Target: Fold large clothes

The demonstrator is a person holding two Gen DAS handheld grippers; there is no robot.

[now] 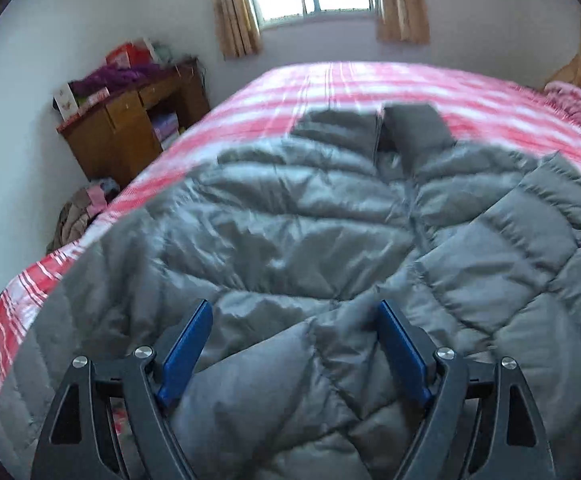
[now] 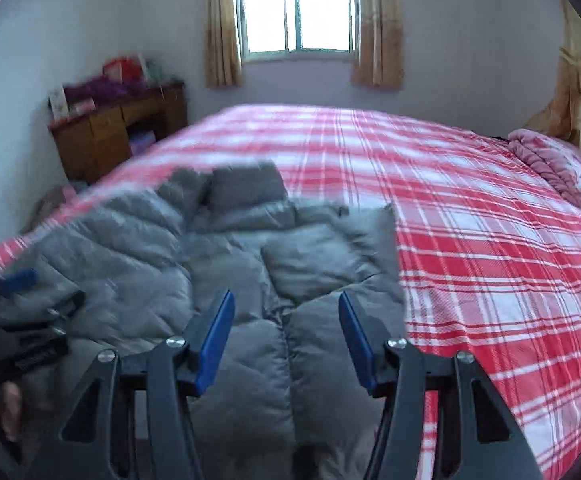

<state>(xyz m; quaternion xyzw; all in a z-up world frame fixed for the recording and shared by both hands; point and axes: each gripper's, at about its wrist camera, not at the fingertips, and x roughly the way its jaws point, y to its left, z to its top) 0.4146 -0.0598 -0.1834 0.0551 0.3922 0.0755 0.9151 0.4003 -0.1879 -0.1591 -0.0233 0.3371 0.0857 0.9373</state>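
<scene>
- Grey quilted down jacket is lying front-up on the red-and-white plaid bedspread, collar pointing toward the window, sleeves already lying inward over the body.
- Judged step: the side and sleeve folds look done, and both hands are working at the hem end, readying a lengthwise fold toward the collar.
- The left gripper is hovering over the near end, blue pads spread wide, puffed fabric bulging between them but not pinched; it is released.
- The right gripper is sitting over the jacket's right half, close to its edge against the bedspread; pads half apart, gripping nothing, though fabric lies between them.
- The next move calls for each gripper to bite through the full padded hem, then to lift evenly so the slippery shell is not sliding.
- Wooden desk is standing by the wall, well apart.
</scene>
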